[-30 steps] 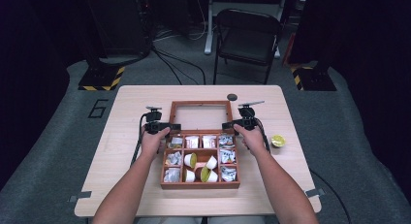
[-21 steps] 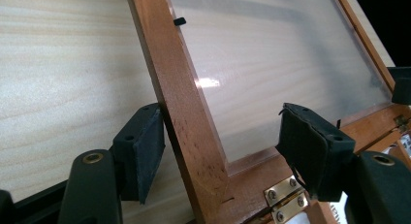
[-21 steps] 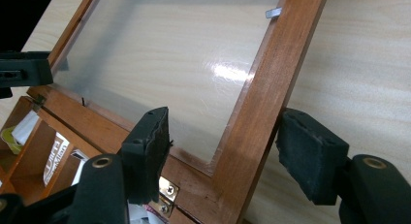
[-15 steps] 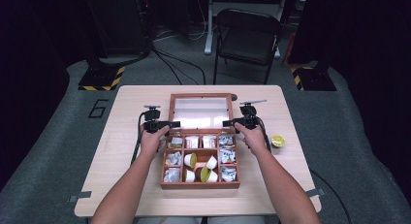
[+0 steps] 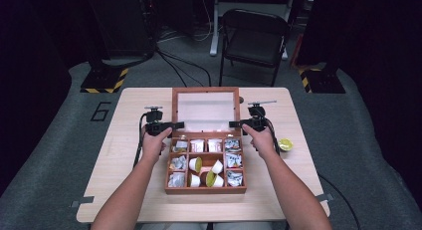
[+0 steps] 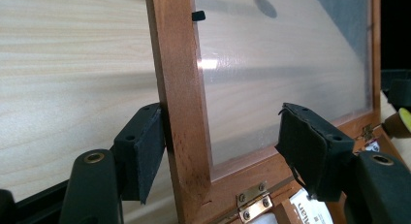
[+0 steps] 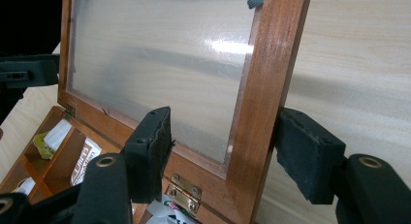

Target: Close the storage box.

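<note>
A wooden box (image 5: pixel 205 190) with nine compartments sits mid-table, holding white packets (image 5: pixel 234 160) and small cups (image 5: pixel 196 164). Its glass-paned lid (image 5: pixel 205 90) stands open, tilted back on brass hinges (image 6: pixel 252 202). My left gripper (image 5: pixel 176 124) is open astride the lid's left frame rail (image 6: pixel 179 88). One pad (image 6: pixel 145 151) rests against the rail's outer side, and the other hangs well off over the glass. My right gripper (image 5: pixel 234 124) is open astride the right rail (image 7: pixel 271 78), with its outer pad (image 7: pixel 305 156) close against the wood.
A small yellow-green cup (image 5: pixel 285 144) sits on the pale wooden table (image 5: pixel 129 155) right of the box. A small dark round thing (image 5: pixel 241 99) lies just behind the lid's right corner. A black chair (image 5: pixel 254 36) stands beyond the far edge.
The lid has swung farther back; its top edge now reaches deeper toward the far side. Both grippers stay at its side rails near the hinges.
</note>
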Demonstrator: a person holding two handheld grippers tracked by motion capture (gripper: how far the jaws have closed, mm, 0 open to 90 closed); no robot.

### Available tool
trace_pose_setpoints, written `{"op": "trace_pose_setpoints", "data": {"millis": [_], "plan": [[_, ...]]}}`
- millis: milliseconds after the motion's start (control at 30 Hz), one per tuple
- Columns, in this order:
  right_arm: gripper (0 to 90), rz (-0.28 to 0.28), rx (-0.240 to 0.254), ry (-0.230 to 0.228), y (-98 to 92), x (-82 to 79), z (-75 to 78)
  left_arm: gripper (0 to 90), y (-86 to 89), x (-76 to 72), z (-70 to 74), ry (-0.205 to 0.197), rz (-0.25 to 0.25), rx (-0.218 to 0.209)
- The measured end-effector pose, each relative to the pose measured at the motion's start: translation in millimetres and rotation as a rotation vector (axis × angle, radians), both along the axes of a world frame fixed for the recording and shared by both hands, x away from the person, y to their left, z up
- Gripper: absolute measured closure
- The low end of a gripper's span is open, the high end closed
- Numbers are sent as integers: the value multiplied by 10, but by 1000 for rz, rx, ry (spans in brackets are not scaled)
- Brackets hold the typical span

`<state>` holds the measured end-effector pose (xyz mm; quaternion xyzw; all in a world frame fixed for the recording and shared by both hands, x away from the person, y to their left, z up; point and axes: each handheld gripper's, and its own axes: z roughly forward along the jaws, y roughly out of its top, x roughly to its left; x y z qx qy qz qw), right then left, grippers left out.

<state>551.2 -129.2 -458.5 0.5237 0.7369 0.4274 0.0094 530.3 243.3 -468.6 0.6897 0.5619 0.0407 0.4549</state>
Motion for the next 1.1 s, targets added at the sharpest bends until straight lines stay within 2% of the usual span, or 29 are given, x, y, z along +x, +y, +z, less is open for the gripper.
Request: {"op": "trace_pose_setpoints", "data": {"millis": [167,300,367,700,733,833,1000,1067,1100], "plan": [[378,9,2,-11,-5,-15,65,336,8,-10,89,-20,-4,-3],[378,14,1,-19,-6,-36,103,336,17,-16,117,-31,-11,1],[378,18,0,-29,-9,-46,116,337,14,-27,138,-34,2,-23],[378,31,-3,-42,-15,-104,177,339,51,-51,187,-59,-30,-20],[378,31,-4,-40,-13,-110,183,340,41,-58,192,-58,-18,-32],[378,39,-10,-48,-16,-129,199,340,46,-74,210,-67,-26,-31],[387,49,0,-64,-33,-174,223,364,87,-97,268,-108,-35,-40],[387,51,-2,-64,-31,-190,246,368,85,-119,294,-110,-23,-61],[387,52,-6,-70,-28,-197,257,370,93,-126,305,-112,-32,-54]]}}
